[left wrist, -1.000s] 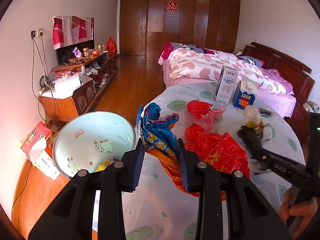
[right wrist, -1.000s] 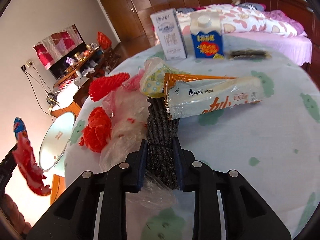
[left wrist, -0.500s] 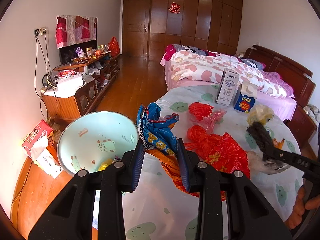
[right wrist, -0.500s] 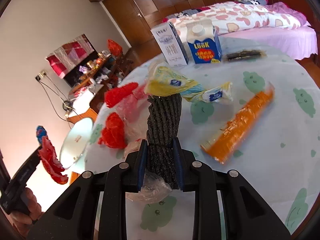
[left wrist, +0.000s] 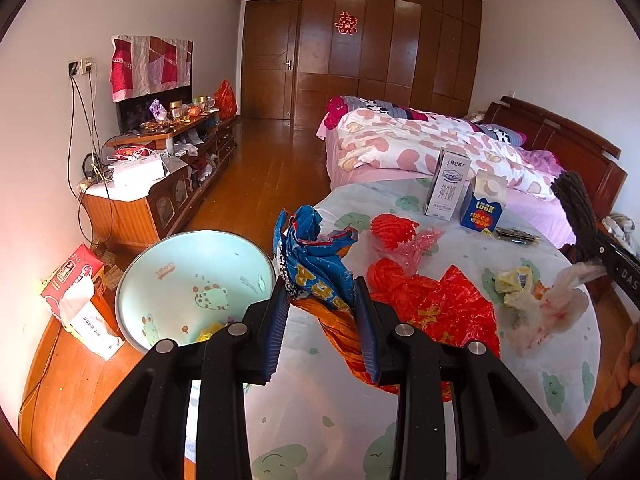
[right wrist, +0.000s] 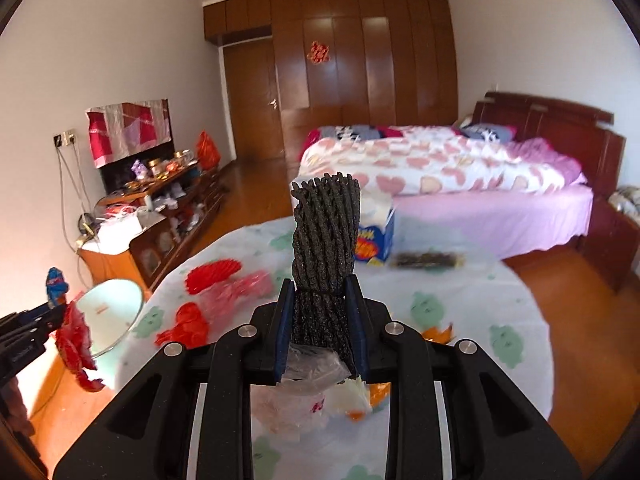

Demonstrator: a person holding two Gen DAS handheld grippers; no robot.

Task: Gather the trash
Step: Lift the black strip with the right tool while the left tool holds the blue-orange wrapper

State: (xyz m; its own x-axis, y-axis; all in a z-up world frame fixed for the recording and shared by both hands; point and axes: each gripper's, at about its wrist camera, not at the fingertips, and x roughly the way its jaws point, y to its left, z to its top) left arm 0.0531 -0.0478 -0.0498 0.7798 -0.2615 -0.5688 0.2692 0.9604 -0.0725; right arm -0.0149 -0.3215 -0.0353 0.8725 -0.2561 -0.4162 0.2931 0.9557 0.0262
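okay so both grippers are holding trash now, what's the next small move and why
Probably swing the left gripper left over the bin and open it. It is shut on the wrapper, and the open bin sits just left of it beside the table, nearer than the right gripper's bundle.

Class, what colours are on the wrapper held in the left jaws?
Blue wrapper, orange lower down with yellow print; clearest in the left wrist view.

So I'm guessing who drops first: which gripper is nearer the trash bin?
Left. The left gripper holds its wrapper beside the trash bin; the right gripper is above the table, farther away.
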